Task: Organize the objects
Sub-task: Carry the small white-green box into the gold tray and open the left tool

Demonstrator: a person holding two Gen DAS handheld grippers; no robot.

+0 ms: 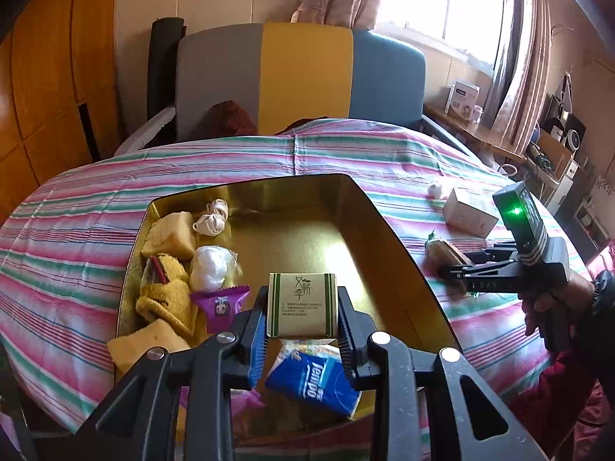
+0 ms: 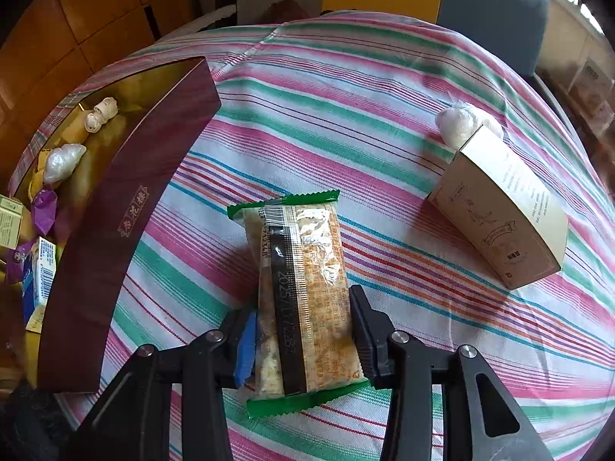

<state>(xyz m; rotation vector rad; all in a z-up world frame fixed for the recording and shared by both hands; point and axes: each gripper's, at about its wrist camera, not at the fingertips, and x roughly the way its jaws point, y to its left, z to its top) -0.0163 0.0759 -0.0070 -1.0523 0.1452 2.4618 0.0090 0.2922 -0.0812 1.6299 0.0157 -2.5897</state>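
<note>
Several items already lie in the gold-lined box (image 1: 384,238): yellow sponge-like pieces, a white wrapped ball, a purple packet (image 1: 221,301), a blue tissue pack (image 1: 313,382) and small pale rolls at the far end. Left claw (image 1: 302,307) is clamped on a small green-striped carton (image 1: 302,305), held over the box's near end, not yet released by the look of it. Right claw (image 2: 301,330) sits narrowed around a green-edged snack bar (image 2: 303,296) lying on the striped bedcover (image 2: 346,88), both pads pressing the wrapper's sides; whether the bar has left the cloth cannot be told. Left outside: a tan carton (image 2: 499,215) and a white wrapped ball (image 2: 455,125) just behind it, well apart from the box. Left wrist view alone shows the box's interior in full; right wrist view alone shows its maroon outer wall (image 2: 127,211) and the grip on the bar.
</note>
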